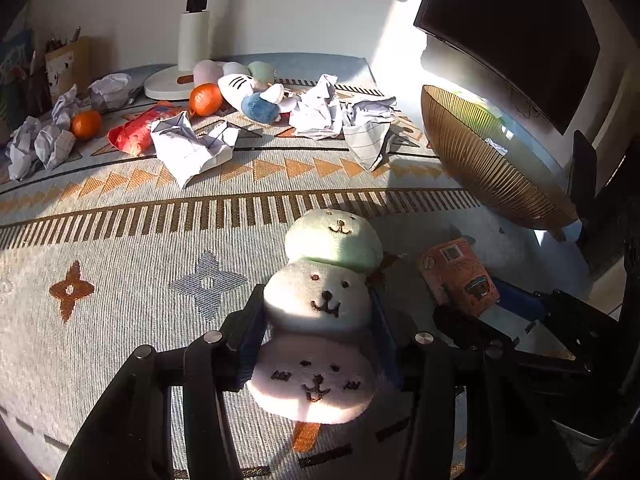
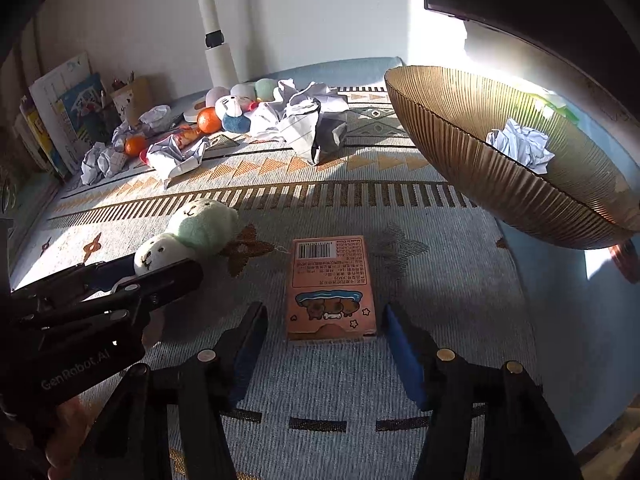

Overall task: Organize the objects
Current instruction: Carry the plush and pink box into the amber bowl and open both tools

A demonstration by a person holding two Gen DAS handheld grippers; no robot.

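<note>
Objects to be organized are spread over the patterned tabletop (image 2: 320, 392), and little of the sorting appears done. Largest first: the ribbed amber bowl (image 2: 472, 160), ahead and to the right of the right tool (image 2: 325, 354), holds only one crumpled paper ball (image 2: 520, 146), so it is judged to be the collecting place, barely filled. Far ahead of both tools, by the white lamp base (image 1: 166, 84), a heap remains to be dealt with: crumpled paper sheets (image 1: 192, 146), a red packet (image 1: 136, 130), a cluster of plush toys (image 1: 248, 92), and two oranges (image 1: 205, 99).

Nearer, the stacked plush skewer (image 1: 324, 308) lies between the fingers of the left tool (image 1: 320, 340); its blue pads are seen against the white middle ball, so it is gripped. The small orange box (image 2: 332, 292) lies flat just ahead of the right tool, whose jaws are parted with nothing pressed between them.

Two items are thus in hand or about to be; nearly everything else is left
</note>
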